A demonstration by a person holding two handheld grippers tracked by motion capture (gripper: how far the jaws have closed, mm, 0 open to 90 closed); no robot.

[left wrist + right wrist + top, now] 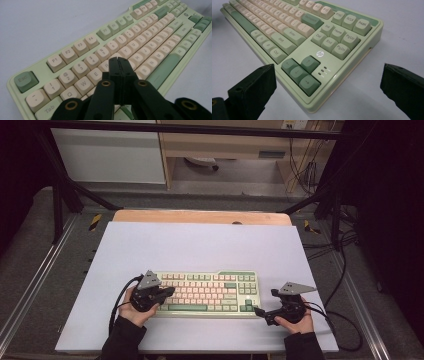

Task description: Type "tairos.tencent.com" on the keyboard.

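Note:
A pale green keyboard (207,293) with cream and green keys lies near the front of the white board. My left gripper (171,291) hovers over the keyboard's left end. In the left gripper view the left gripper (119,60) is shut with nothing between the jaws, its tip just above the letter keys (130,52) of the upper rows. My right gripper (265,302) is at the keyboard's near right corner, pointing at it. In the right gripper view the right gripper (328,69) stands wide open, with the arrow keys (299,72) and that corner between its jaws, untouched.
The white board (200,245) covers a wooden table whose edge (200,216) shows at the back. Black frame posts (57,205) stand at the left and right. Cables (345,320) trail off the board's right side. A black cable (120,300) loops beside the left hand.

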